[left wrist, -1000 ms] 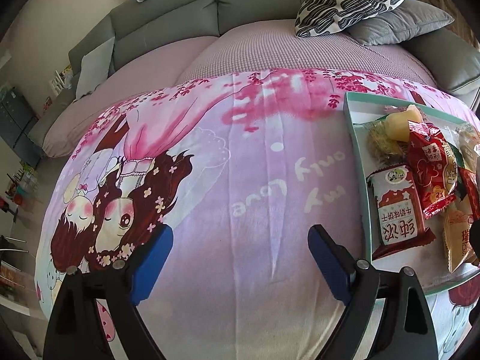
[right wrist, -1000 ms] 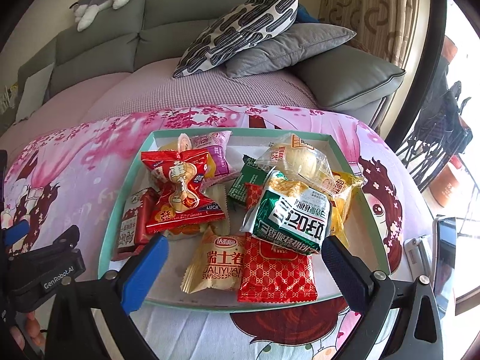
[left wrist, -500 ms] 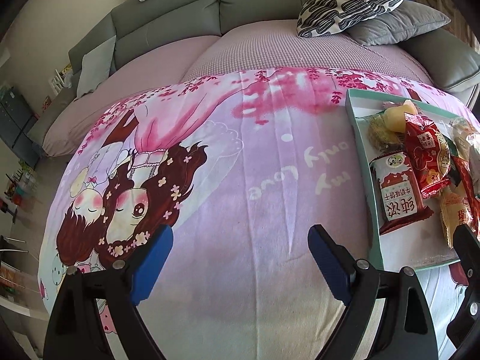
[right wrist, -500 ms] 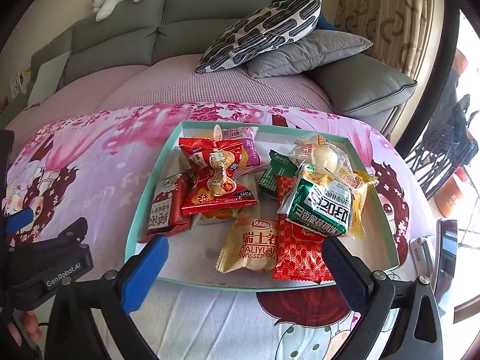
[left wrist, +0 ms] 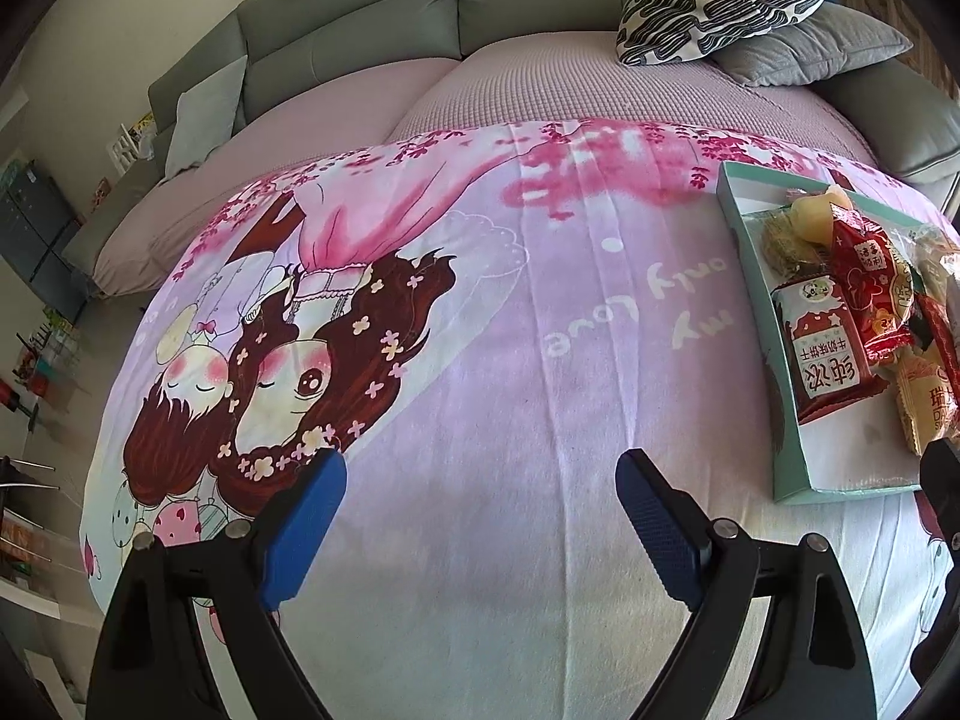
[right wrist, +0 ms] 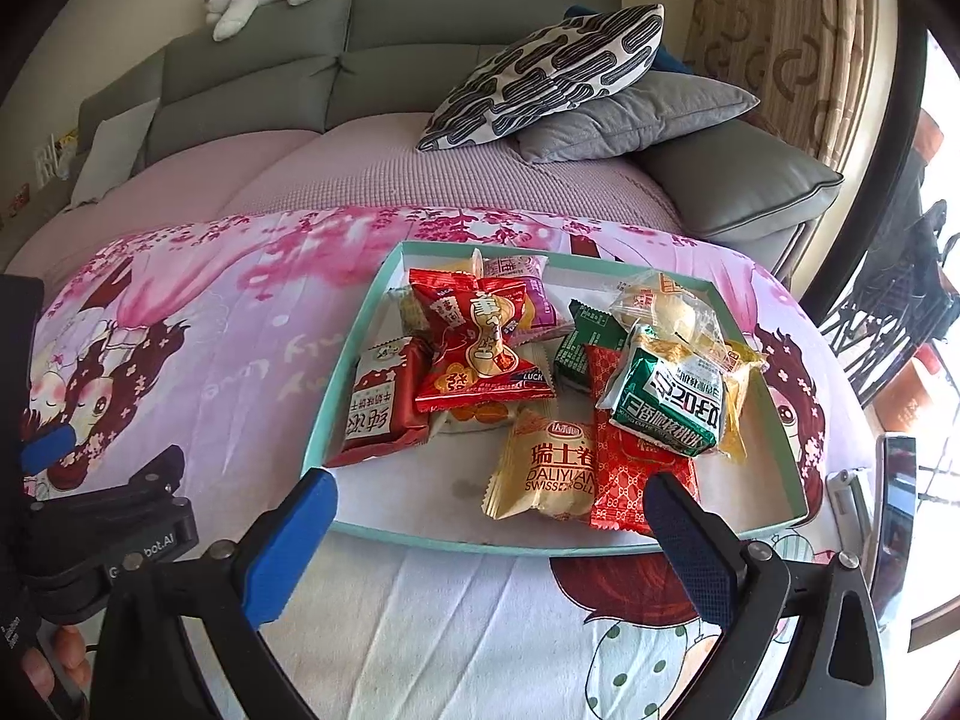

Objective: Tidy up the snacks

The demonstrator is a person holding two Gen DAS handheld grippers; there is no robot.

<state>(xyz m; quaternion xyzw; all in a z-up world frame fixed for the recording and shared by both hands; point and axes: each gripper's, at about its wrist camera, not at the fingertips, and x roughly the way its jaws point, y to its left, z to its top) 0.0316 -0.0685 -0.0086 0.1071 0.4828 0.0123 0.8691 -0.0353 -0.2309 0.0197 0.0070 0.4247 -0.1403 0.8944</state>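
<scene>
The right gripper (right wrist: 489,510), jaws spread wide and empty, hangs at the near rim of the teal tray (right wrist: 336,387) of snack packets (right wrist: 480,348) at frame centre. The left gripper (left wrist: 480,489), likewise wide and empty, is over bare printed blanket (left wrist: 480,360), the tray at far right.

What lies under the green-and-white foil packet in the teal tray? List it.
Under the green-and-white foil packet show a red patterned packet and a yellow wrapper; a dark green packet lies beside it. Their covered parts, and anything deeper in the teal tray, stay hidden.
</scene>
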